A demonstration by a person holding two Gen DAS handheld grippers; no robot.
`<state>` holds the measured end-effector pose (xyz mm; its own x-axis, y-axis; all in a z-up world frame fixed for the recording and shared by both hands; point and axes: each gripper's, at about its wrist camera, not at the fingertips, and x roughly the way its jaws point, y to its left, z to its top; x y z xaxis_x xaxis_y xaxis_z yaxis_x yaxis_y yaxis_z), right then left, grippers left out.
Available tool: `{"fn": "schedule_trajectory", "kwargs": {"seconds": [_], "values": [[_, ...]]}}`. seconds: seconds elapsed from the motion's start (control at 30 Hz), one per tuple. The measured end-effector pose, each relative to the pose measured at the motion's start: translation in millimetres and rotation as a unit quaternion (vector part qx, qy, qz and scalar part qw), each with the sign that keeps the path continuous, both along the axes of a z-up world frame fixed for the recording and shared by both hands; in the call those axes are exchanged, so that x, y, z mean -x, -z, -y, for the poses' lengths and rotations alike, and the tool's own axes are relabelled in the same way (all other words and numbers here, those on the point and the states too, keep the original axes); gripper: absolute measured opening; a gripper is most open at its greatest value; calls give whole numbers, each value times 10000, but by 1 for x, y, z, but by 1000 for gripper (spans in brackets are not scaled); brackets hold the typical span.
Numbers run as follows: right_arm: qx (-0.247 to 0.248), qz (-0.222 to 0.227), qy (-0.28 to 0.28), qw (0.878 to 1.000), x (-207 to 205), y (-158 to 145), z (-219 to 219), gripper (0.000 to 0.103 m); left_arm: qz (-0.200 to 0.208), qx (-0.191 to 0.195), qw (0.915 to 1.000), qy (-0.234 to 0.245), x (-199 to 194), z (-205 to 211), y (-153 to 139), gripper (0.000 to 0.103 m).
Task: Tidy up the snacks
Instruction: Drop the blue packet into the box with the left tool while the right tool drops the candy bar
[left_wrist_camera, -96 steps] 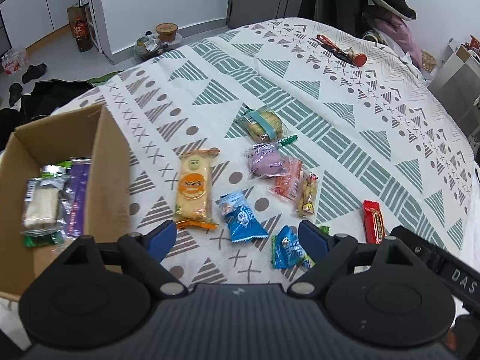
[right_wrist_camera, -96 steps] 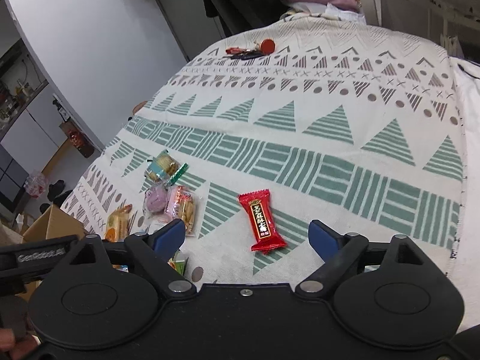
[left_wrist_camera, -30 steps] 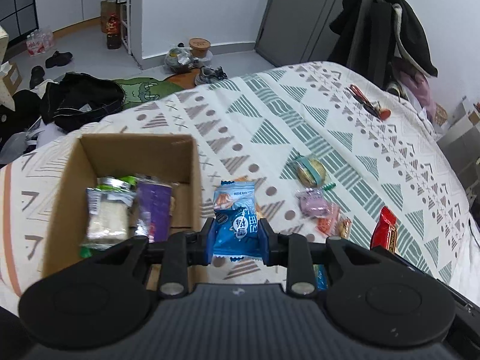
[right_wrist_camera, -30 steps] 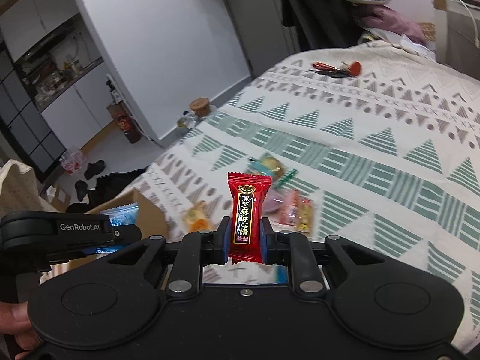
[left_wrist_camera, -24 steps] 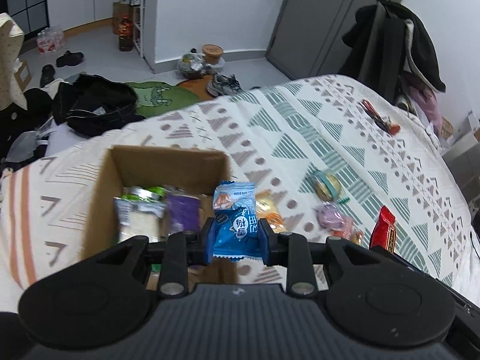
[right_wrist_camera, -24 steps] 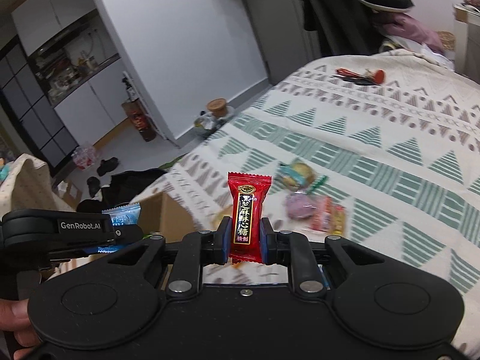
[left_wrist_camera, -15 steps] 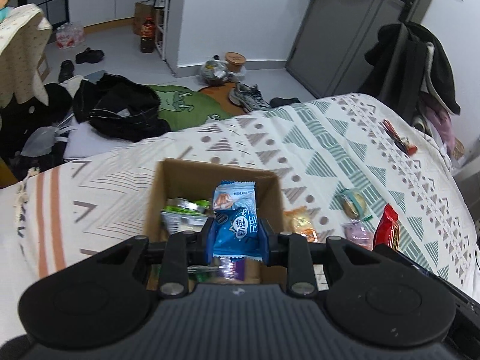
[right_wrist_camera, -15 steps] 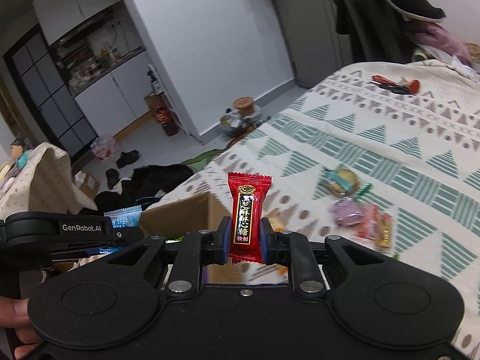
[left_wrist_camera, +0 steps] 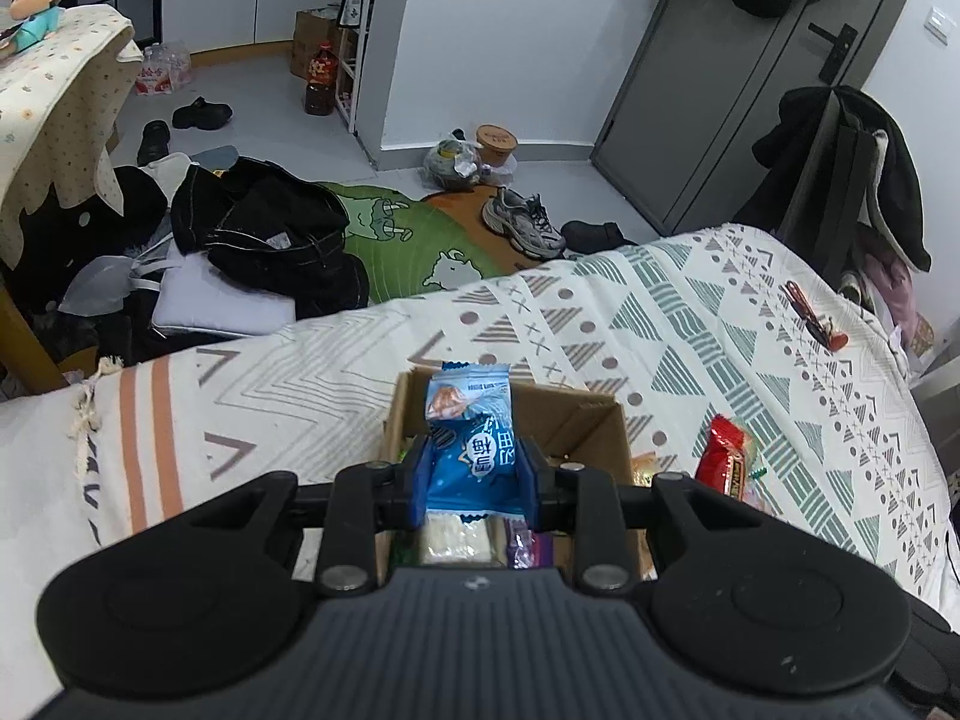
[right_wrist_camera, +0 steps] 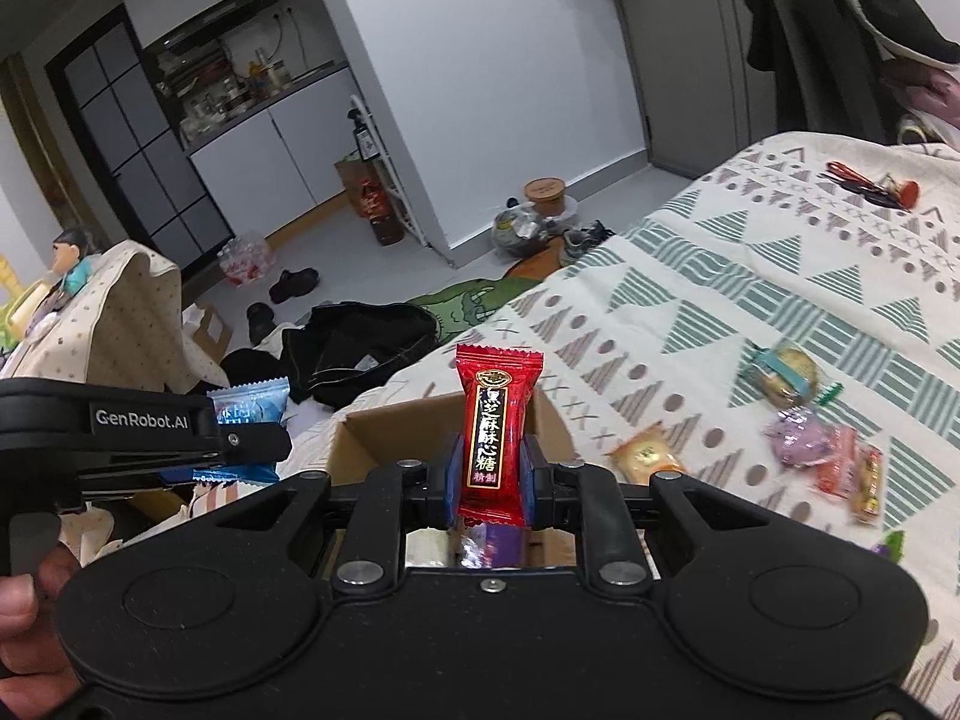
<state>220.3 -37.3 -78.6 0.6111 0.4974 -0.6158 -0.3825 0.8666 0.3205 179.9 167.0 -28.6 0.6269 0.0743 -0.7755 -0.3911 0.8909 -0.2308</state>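
A: Both grippers have come up off the bedspread w/ a snack each and swung over to the cardboard box (left_wrist_camera: 576,414), which now sits centre-bottom in both views instead of off to the left.

B: Grip state?

A: Left gripper (left_wrist_camera: 473,477) pressed onto the blue snack packet (left_wrist_camera: 471,438), packet upright, lower-centre of frame. Right gripper (right_wrist_camera: 487,476) pinching the red candy (right_wrist_camera: 493,420) around its lower half, also upright. Red candy also shows at right of the left view, beside the box.

B: Box contents?

A: White-wrapped item (left_wrist_camera: 456,540) and a purple one (left_wrist_camera: 528,546) visible just under the left jaws; rest hidden by the gripper body.

B: Step in hand?

A: Prob. the drop into the box. Advice: get each packet fully inside the box walls before opening; lower first, since light wrappers may flutter past the rim. Release one at a time so the grippers don't knock.

B: Left to do?

A: Loose snacks (right_wrist_camera: 804,438) at right of right view, still on the bedspread (right_wrist_camera: 780,276).
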Motion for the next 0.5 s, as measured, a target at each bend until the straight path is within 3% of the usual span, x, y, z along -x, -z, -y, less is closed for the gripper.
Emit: {"fn": "schedule_trajectory", "kwargs": {"seconds": [0.27, 0.33, 0.5], "values": [[42, -9, -123, 9999, -8, -1, -22, 20, 17, 53, 10000, -16, 0, -18, -4, 28], [129, -31, -120, 9998, -11, 3, -27, 24, 10, 72, 10000, -1, -1, -20, -3, 28], [274, 21, 59, 9996, -9, 5, -20, 49, -58, 163, 9998, 76, -2, -19, 2, 28]]}}
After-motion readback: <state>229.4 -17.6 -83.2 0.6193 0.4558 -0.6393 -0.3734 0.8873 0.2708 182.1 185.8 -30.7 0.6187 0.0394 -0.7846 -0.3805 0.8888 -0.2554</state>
